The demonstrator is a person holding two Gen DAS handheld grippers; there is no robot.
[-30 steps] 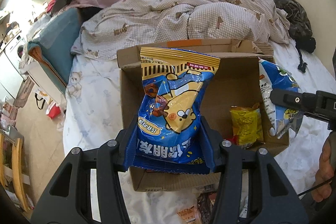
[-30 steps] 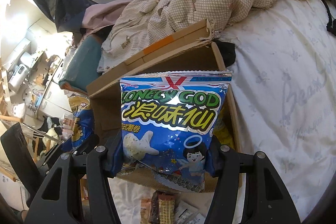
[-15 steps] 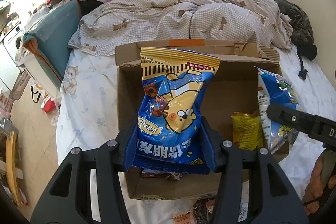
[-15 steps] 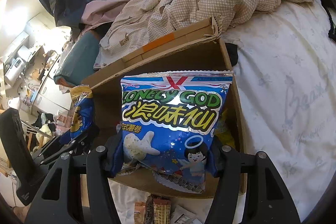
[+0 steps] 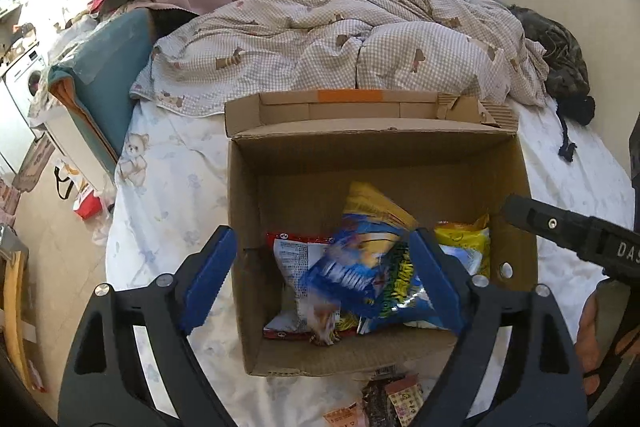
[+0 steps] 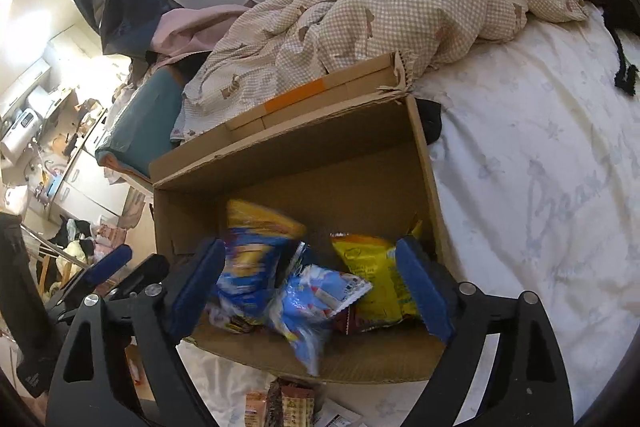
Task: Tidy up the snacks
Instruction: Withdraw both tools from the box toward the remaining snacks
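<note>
Snack packets, blue-and-yellow foil bags (image 5: 360, 267), are tumbling blurred into the open brown cardboard box (image 5: 524, 187) at twelve o'clock of both empty, wide-spread grippers, left (image 5: 320, 275) and right (image 6: 312, 283).

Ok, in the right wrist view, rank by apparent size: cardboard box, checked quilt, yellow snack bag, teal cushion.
1. Checked quilt, though it lies farther off, so unsure against the box
2. Cardboard box
3. Teal cushion and yellow snack bag: look alike; the bag is nearer and partly hidden, so unranked
</note>
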